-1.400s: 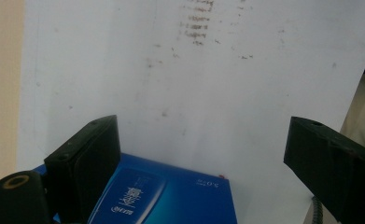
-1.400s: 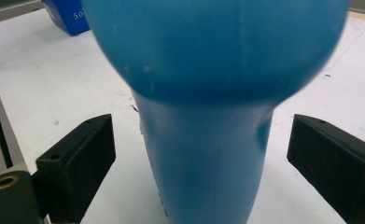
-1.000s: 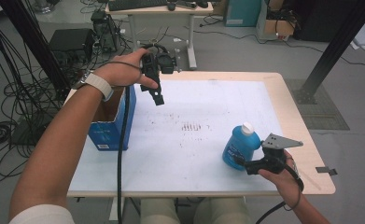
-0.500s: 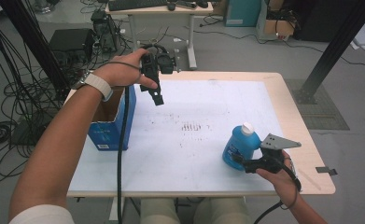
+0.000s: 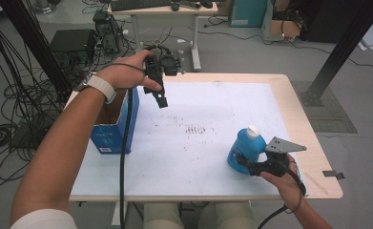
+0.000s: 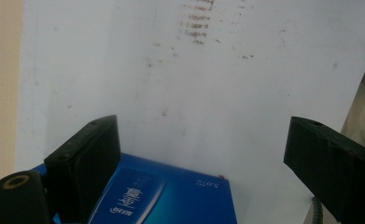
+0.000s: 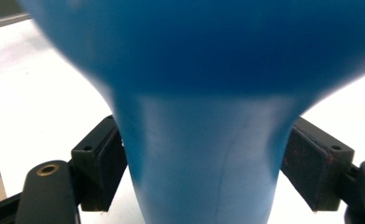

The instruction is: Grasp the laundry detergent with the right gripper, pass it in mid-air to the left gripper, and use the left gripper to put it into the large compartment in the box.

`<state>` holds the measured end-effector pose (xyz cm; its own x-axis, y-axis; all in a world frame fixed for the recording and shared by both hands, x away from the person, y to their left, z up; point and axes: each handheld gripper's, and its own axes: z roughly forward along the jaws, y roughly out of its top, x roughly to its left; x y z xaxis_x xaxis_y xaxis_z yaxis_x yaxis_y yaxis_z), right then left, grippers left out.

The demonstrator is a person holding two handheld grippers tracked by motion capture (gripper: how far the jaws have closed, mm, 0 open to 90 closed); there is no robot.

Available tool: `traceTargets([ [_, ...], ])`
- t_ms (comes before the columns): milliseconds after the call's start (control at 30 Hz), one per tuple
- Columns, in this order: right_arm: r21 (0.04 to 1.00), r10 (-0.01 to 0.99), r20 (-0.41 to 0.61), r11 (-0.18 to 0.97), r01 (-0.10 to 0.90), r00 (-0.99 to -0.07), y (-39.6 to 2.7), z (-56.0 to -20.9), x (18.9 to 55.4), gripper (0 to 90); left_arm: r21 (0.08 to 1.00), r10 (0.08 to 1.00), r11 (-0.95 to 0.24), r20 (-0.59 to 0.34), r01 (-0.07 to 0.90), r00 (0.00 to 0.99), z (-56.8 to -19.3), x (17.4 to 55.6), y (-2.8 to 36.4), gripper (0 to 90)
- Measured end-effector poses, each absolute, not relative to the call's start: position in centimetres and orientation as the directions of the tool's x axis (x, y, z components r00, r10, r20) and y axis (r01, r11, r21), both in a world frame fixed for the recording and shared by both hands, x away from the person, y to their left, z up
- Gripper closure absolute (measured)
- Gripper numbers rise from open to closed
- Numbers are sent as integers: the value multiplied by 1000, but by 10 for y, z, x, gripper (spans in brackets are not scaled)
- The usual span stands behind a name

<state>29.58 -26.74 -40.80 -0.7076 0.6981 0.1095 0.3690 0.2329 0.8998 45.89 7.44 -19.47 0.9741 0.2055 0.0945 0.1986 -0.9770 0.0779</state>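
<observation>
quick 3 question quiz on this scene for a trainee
1. True or false: the bottle lies flat on the table.
2. What sits between the right gripper's jaws?
A) box B) bottle C) nothing
3. What is the left gripper holding?

Key:
1. False; it stands upright, white cap up.
2. B; the jaws have just been closing, with the bottle's blue body touching both.
3. Nothing; its jaws stand open above the table, near the box.

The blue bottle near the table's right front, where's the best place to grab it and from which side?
Grip the bottle at its narrow waist, coming in level from the person's side. The body pinches in there below a wider bulge, so the jaws fit around it and it shouldn't slip. The right gripper is already there, its jaws just closing on that waist.
</observation>
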Motion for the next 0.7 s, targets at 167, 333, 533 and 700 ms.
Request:
traceTargets([
  [167,910,688,97,232,344,-719,-267,-410,298,259,81,205,-977,95,198,974,-195,459,74,112],
  [333,906,689,108,228,355,-716,-265,-411,297,315,64,168,-985,114,161,979,-194,461,73,113],
  [533,908,680,105,232,349,-726,-265,-412,296,401,71,179,-983,115,172,977,-195,461,73,112],
  [700,909,678,97,237,342,-728,-265,-412,296,410,68,172,-984,117,165,978,-195,462,73,112],
])
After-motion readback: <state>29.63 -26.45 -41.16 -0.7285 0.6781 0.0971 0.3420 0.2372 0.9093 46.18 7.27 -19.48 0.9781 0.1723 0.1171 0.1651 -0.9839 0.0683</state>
